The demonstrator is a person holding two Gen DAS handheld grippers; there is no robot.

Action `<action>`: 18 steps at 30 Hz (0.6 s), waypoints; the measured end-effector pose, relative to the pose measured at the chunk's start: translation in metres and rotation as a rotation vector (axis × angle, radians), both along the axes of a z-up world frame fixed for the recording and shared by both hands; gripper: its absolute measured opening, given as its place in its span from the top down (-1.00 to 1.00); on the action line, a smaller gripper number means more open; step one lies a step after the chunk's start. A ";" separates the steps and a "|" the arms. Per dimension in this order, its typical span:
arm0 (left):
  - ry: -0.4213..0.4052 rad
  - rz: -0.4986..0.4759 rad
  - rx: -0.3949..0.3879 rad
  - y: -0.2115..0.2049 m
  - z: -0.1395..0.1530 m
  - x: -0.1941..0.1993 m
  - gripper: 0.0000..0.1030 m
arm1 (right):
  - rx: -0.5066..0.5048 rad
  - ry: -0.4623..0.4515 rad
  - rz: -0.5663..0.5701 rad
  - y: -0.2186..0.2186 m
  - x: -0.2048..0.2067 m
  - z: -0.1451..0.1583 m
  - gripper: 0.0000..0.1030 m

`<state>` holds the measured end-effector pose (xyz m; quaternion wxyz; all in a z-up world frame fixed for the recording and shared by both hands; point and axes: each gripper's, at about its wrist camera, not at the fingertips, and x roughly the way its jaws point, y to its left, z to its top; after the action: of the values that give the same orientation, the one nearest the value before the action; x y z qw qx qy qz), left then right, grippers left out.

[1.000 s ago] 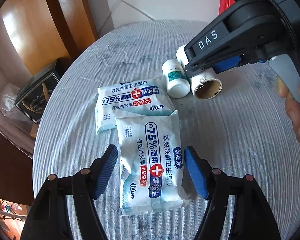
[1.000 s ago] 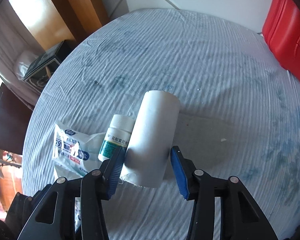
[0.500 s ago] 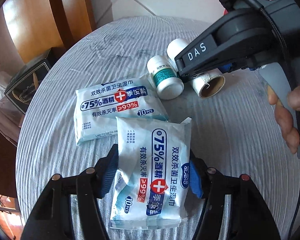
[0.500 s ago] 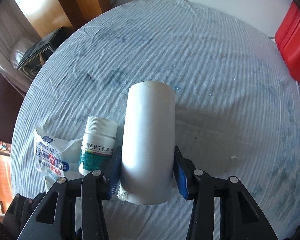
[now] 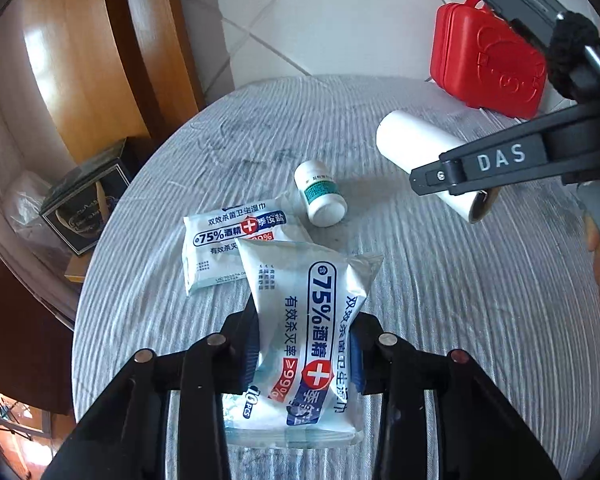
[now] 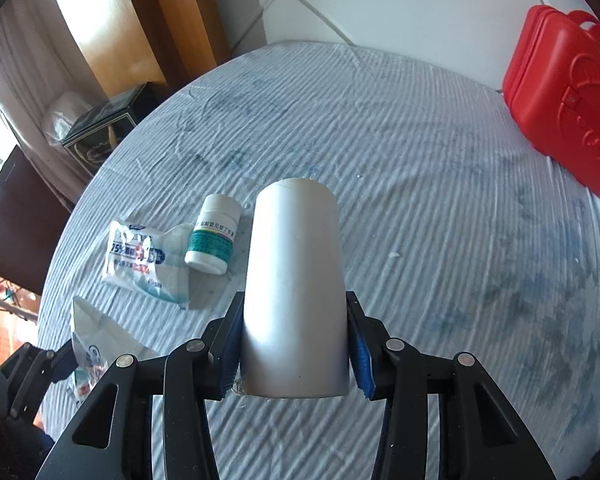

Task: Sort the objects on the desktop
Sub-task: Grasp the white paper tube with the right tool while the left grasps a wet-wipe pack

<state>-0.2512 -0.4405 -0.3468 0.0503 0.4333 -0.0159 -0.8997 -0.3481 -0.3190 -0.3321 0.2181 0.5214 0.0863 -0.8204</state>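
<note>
My left gripper point(image 5: 304, 354) is shut on a wet-wipe pack point(image 5: 308, 320) and holds it tilted above the table. A second wipe pack point(image 5: 228, 248) lies flat on the cloth; it also shows in the right wrist view point(image 6: 140, 260). A white pill bottle point(image 5: 322, 194) lies on its side beside it, also seen in the right wrist view point(image 6: 214, 234). My right gripper point(image 6: 296, 354) is shut on a white paper roll point(image 6: 296, 284) and holds it off the table; the roll also shows in the left wrist view point(image 5: 416, 148).
A red plastic case point(image 5: 486, 60) stands at the table's far right edge, also in the right wrist view point(image 6: 564, 120). The round table has a striped grey cloth point(image 6: 420, 160). A dark box point(image 5: 84, 196) sits beyond the left edge, by a wooden panel.
Both grippers closed on their objects and lifted: the left raised the wipe pack, the right raised the roll away from the pill bottle. The red case came into the left wrist view.
</note>
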 end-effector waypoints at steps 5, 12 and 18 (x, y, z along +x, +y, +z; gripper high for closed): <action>0.058 -0.002 -0.007 0.007 0.027 0.020 0.36 | -0.049 0.072 0.002 0.025 0.035 0.042 0.12; 0.186 -0.086 -0.038 0.036 0.083 0.048 0.38 | -0.137 0.161 -0.049 0.066 0.081 0.095 0.12; 0.307 -0.215 -0.056 0.077 0.140 0.063 0.38 | -0.197 0.248 -0.143 0.116 0.119 0.136 0.12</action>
<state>-0.1879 -0.3636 -0.2073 -0.0323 0.2851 -0.0794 -0.9547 -0.2295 -0.2025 -0.1957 0.1969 0.3970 -0.0058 -0.8964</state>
